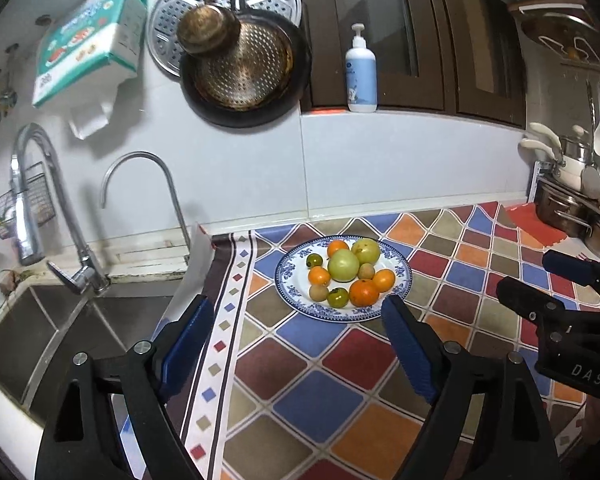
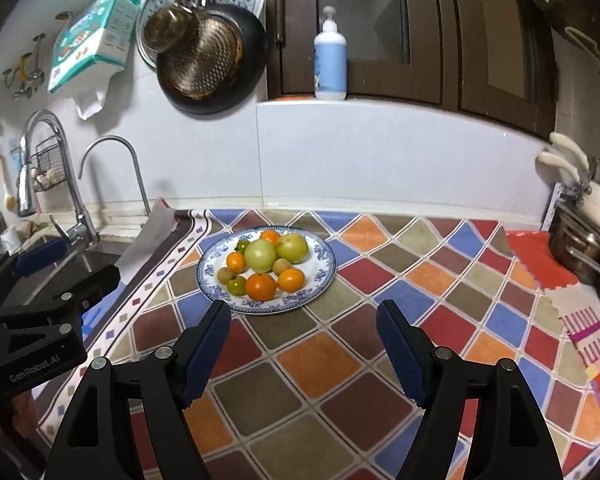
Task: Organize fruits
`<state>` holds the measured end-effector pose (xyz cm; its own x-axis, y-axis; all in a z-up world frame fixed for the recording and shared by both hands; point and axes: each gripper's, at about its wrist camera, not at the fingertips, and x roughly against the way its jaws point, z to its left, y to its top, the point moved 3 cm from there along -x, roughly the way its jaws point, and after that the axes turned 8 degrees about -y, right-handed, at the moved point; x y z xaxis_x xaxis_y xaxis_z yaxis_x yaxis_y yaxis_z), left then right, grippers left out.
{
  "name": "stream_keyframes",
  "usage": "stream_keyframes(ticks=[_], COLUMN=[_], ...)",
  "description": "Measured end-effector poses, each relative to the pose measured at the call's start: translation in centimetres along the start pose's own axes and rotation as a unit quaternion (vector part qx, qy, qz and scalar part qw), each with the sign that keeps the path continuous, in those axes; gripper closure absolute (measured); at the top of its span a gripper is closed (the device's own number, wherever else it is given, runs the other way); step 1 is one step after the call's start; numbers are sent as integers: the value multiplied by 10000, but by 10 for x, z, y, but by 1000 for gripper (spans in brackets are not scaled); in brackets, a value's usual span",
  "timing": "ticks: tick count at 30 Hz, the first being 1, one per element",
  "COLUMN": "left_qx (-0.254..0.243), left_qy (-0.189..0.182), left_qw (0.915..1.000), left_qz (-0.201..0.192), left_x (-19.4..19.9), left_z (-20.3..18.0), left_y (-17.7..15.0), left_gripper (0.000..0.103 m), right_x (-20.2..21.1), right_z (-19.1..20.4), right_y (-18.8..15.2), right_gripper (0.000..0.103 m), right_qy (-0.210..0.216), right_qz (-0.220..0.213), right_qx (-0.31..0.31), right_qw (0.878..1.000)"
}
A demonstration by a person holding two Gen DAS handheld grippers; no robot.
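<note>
A blue-and-white plate (image 1: 292, 292) (image 2: 324, 264) sits on the patterned counter mat and holds several fruits: two large green ones (image 1: 343, 265) (image 2: 261, 255), orange ones (image 1: 364, 293) (image 2: 261, 286) and small green and tan ones. My left gripper (image 1: 300, 308) is open and empty, just in front of the plate. My right gripper (image 2: 304, 314) is open and empty, also just short of the plate's near rim. Each gripper shows at the edge of the other's view: the right one in the left wrist view (image 1: 540, 280), the left one in the right wrist view (image 2: 68, 260).
A steel sink (image 1: 40, 340) with two faucets (image 1: 32, 200) lies left of the mat. Pans (image 1: 244, 72) and a steamer tray hang on the wall. A lotion bottle (image 1: 361, 72) stands on the window ledge. Pots (image 1: 580, 208) are stacked at the right.
</note>
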<state>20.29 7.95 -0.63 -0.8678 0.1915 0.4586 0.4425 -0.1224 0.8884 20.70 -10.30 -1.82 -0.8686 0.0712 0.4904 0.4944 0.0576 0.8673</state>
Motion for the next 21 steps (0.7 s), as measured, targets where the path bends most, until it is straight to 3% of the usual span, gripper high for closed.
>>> stream_keyframes(ticks=[21], left_qx=[136], left_qy=[186], left_qw=[9995], left_qz=[-238], left_x=[105], left_z=[-42], left_y=[-34], left_gripper=[2], right_x=[108], right_z=[-31], right_y=[-39], right_gripper=[21], right_qy=[74], right_qz=[-312], right_qx=[19], right_qw=[9995])
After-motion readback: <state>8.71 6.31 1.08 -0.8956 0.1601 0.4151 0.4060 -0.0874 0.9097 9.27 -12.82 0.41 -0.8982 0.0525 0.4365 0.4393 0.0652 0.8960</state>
